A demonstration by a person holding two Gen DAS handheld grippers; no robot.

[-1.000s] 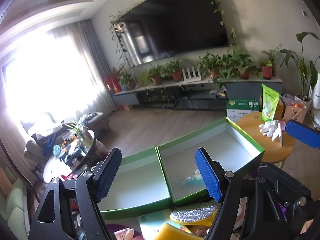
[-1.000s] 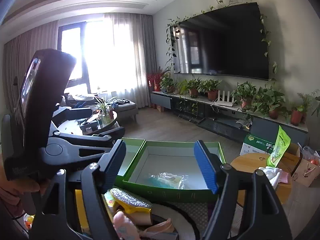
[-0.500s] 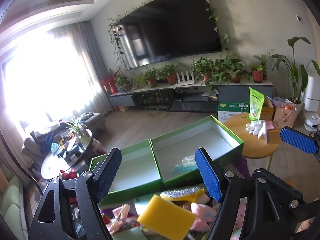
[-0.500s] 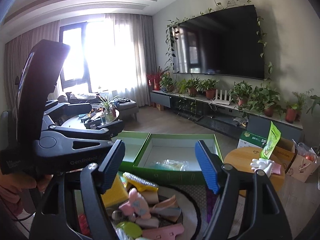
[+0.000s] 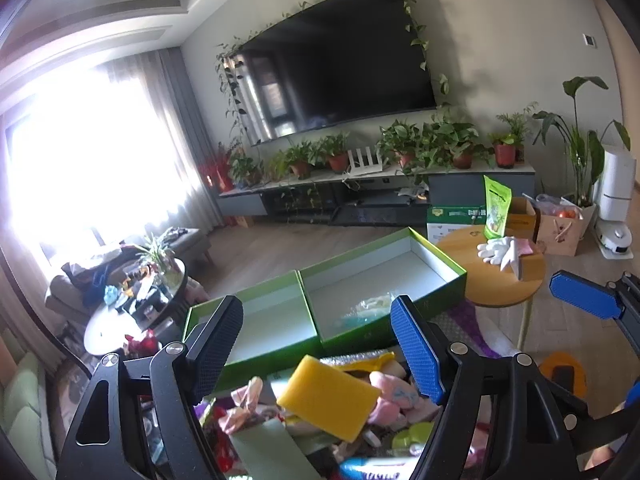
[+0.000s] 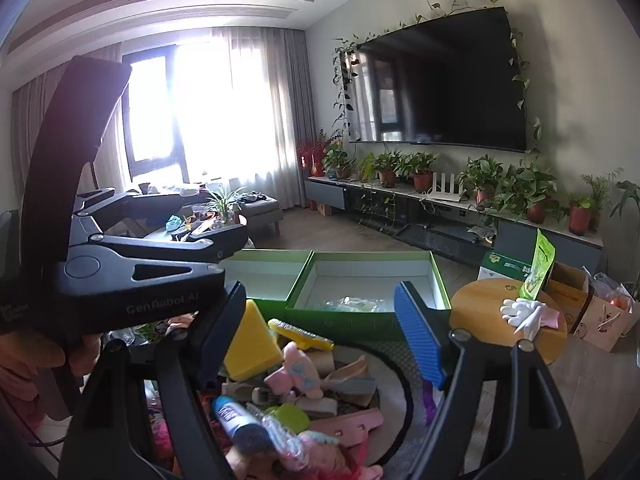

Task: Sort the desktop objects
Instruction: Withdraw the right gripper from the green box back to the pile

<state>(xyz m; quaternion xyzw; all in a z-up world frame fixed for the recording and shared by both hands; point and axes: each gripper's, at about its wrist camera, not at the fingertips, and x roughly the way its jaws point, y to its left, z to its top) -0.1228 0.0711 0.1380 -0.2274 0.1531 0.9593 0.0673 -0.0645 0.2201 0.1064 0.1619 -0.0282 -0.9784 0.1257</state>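
Observation:
A heap of small objects lies below both grippers: a yellow sponge (image 5: 328,396) (image 6: 250,346), a yellow brush (image 6: 300,334), pink plush toys (image 6: 294,372), a blue-capped tube (image 6: 240,424) and a green lid (image 6: 292,416). Behind the heap stand two open green boxes; the right one (image 5: 440,292) (image 6: 370,322) holds a clear plastic packet (image 5: 368,308), the left one (image 5: 280,360) (image 6: 266,272) looks empty. My left gripper (image 5: 316,352) is open and empty above the sponge. My right gripper (image 6: 320,340) is open and empty above the heap.
A round wooden side table (image 5: 500,280) (image 6: 480,312) with white gloves (image 5: 496,248) and a green pouch (image 5: 496,208) stands at the right. A cluttered round coffee table (image 5: 132,300) is at the left. The TV wall and plants are far behind.
Both grippers have tilted down and drawn back. The heap of objects and the yellow sponge have come into view beneath them; the green boxes now sit farther up the frame.

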